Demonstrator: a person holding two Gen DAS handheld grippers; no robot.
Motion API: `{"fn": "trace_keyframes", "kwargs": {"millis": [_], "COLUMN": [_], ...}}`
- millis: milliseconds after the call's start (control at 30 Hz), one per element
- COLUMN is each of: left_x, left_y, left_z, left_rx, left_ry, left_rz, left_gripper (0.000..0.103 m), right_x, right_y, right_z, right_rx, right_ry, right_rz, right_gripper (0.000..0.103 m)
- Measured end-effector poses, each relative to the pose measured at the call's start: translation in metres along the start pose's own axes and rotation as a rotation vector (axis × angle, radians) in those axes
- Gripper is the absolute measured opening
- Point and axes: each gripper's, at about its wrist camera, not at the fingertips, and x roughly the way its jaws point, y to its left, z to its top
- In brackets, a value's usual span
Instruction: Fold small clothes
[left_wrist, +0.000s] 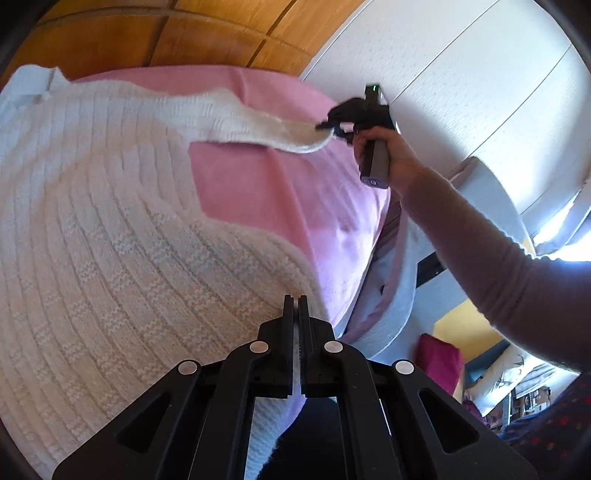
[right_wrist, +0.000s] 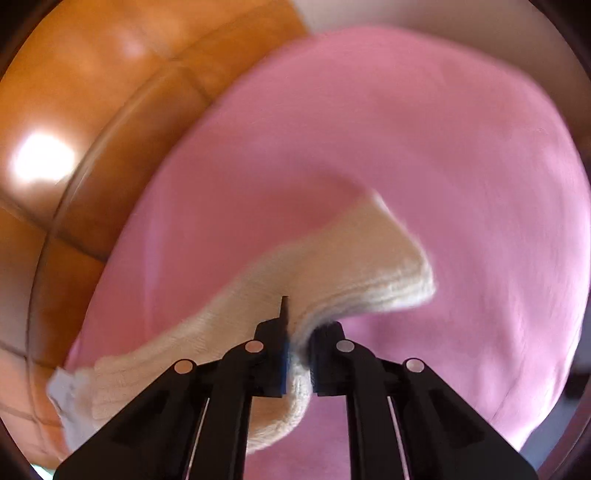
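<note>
Sleeve fold starting: right gripper (right_wrist: 295, 332) clamped on white knit sweater's (left_wrist: 110, 221) sleeve cuff at two o'clock, left gripper (left_wrist: 294, 301) pinching hem; next, carry cuff inward across body.

**Black tongs, mauve sleeve**

The left tongs (left_wrist: 297, 306) are matte black: two slim ribbed fingers (left_wrist: 288, 314) on linkage arms with triangular cut-outs, pinned by four round silver rivets (left_wrist: 259, 346). The right tongs (right_wrist: 300, 332) match, with a blue pad inside one finger. Behind the right tongs' grey handle (left_wrist: 376, 162), a hand (left_wrist: 400, 157) wears a snug mauve sleeve (left_wrist: 509, 258).
</note>
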Motion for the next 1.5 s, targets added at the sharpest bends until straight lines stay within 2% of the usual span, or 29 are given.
{"fn": "trace_keyframes", "kwargs": {"millis": [100,167,300,367,400,433,467,500,533,633,700,733,833,900,967,1033,1067,1167,1200,1233,1267,1300,1333,1400,1500], "left_x": [-0.005,0.003,0.020,0.016,0.010,0.002,-0.010,-0.021,-0.034,-0.083,-0.106,-0.117,-0.150,-0.172,-0.189,-0.200,-0.205,-0.204,-0.200,-0.200,-0.197,-0.196,-0.196,-0.197,-0.203], "left_y": [-0.002,-0.007,-0.003,0.006,0.011,0.017,0.023,0.030,0.038,0.065,0.079,0.087,0.107,0.117,0.123,0.125,0.128,0.135,0.133,0.130,0.128,0.127,0.126,0.117,0.102], "left_z": [0.000,0.001,-0.001,-0.002,-0.003,-0.004,-0.006,-0.009,-0.011,-0.029,-0.040,-0.048,-0.074,-0.093,-0.112,-0.129,-0.138,-0.157,-0.162,-0.164,-0.165,-0.165,-0.167,-0.167,-0.173], "left_rx": [-0.002,0.013,-0.032,-0.089,-0.112,-0.131,-0.152,-0.179,-0.210,-0.292,-0.328,-0.349,-0.407,-0.442,-0.481,-0.514,-0.532,-0.554,-0.535,-0.507,-0.486,-0.477,-0.472,-0.424,-0.412], "left_ry": [-0.009,0.007,0.038,0.034,0.021,0.000,-0.027,-0.050,-0.079,-0.155,-0.184,-0.197,-0.220,-0.232,-0.248,-0.261,-0.262,-0.239,-0.231,-0.228,-0.218,-0.210,-0.211,-0.214,-0.239], "left_rz": [-0.037,-0.046,0.004,0.020,0.031,0.051,0.078,0.101,0.122,0.247,0.351,0.403,0.585,0.685,0.734,0.763,0.784,0.741,0.746,0.760,0.752,0.724,0.705,0.708,0.617], "left_gripper": [0.000,0.000,0.000,0.000,0.000,0.008,0.025,0.034,0.049,0.051,0.051,0.051,0.051,0.051,0.059,0.065,0.066,0.066,0.066,0.055,0.028,0.014,0.010,0.008,0.007], "right_x": [-0.058,-0.076,-0.053,-0.034,-0.029,-0.024,-0.024,-0.025,-0.029,-0.034,-0.043,-0.043,-0.050,-0.058,-0.064,-0.069,-0.064,-0.060,-0.055,-0.058,-0.065,-0.074,-0.086,-0.124,-0.174], "right_y": [0.017,0.018,0.012,0.015,0.016,0.017,0.017,0.021,0.026,0.048,0.068,0.073,0.096,0.105,0.114,0.116,0.117,0.123,0.128,0.131,0.139,0.145,0.148,0.155,0.155], "right_z": [0.022,0.027,0.021,0.012,0.008,0.000,-0.006,-0.013,-0.025,-0.057,-0.097,-0.109,-0.180,-0.220,-0.254,-0.289,-0.295,-0.312,-0.309,-0.304,-0.296,-0.292,-0.293,-0.281,-0.266], "right_rx": [-0.079,-0.109,-0.155,-0.166,-0.161,-0.149,-0.138,-0.133,-0.143,-0.204,-0.269,-0.285,-0.351,-0.386,-0.420,-0.442,-0.448,-0.504,-0.531,-0.547,-0.582,-0.627,-0.651,-0.688,-0.776], "right_ry": [-0.211,-0.287,-0.226,-0.168,-0.152,-0.133,-0.120,-0.115,-0.110,-0.065,0.047,0.093,0.341,0.447,0.528,0.576,0.591,0.604,0.597,0.595,0.572,0.536,0.509,0.425,0.309], "right_rz": [-0.006,-0.057,-0.151,-0.136,-0.133,-0.121,-0.109,-0.098,-0.078,0.005,0.188,0.247,0.512,0.598,0.649,0.639,0.631,0.591,0.571,0.564,0.545,0.527,0.531,0.584,0.653], "right_gripper": [0.006,0.006,0.006,0.009,0.015,0.024,0.034,0.056,0.061,0.061,0.059,0.058,0.057,0.057,0.057,0.057,0.057,0.039,0.022,0.010,0.009,0.007,0.006,0.006,0.005]}}
